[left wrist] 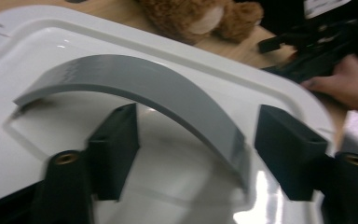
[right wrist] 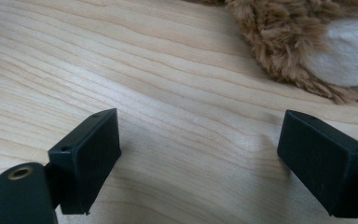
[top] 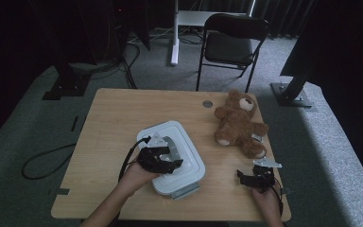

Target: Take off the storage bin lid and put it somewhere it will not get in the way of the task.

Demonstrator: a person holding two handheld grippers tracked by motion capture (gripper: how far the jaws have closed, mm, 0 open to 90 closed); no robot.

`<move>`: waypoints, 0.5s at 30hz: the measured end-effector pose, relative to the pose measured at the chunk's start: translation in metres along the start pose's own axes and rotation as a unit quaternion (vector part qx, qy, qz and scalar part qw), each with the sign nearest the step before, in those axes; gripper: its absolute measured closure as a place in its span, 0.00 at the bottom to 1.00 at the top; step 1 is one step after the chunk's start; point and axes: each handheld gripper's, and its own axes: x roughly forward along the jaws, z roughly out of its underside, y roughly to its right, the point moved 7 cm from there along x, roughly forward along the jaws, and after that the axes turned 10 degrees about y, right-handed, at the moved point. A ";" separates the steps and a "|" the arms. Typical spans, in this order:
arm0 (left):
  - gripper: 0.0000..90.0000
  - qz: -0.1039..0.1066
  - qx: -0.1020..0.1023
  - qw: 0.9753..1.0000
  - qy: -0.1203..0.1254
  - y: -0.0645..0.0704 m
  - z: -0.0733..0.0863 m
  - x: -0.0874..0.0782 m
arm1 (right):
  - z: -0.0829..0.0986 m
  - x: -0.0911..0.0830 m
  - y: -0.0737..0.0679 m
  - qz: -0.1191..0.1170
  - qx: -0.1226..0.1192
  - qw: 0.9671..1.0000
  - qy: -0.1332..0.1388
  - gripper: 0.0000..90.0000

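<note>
On the wooden desk (top: 113, 113), the left hand-held gripper (left wrist: 196, 149) hangs over the white lidded container (top: 189, 151), its jaws spread wide on either side of the lid's grey arched handle (left wrist: 135, 88) without touching it. The right hand-held gripper (right wrist: 200, 158) sits low over bare desk near the front right corner, jaws also wide apart and holding nothing. A brown teddy bear (top: 238, 124) lies just beyond it, right of the container.
</note>
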 end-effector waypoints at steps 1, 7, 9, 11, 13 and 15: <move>0.40 0.003 -0.001 1.000 0.001 0.001 0.000 0.001 | 0.000 0.000 0.000 0.000 0.000 1.000 0.000 0.14; 0.50 0.013 -0.008 1.000 0.008 0.003 -0.002 0.004 | 0.000 0.000 0.000 0.000 0.000 1.000 0.000 0.14; 0.53 0.010 -0.003 1.000 0.008 0.004 -0.002 0.005 | 0.000 0.000 0.000 0.000 0.000 1.000 0.000 0.14; 0.56 0.014 0.000 1.000 0.009 0.006 -0.002 0.006 | 0.000 0.000 0.000 0.000 0.000 1.000 0.000 0.14; 0.57 0.014 0.002 1.000 0.009 0.006 -0.002 0.006 | 0.000 0.000 0.000 0.000 0.000 1.000 0.000 0.14; 0.59 0.017 -0.001 1.000 0.012 0.006 -0.001 0.006 | 0.000 0.000 0.000 0.000 0.000 1.000 0.000 0.14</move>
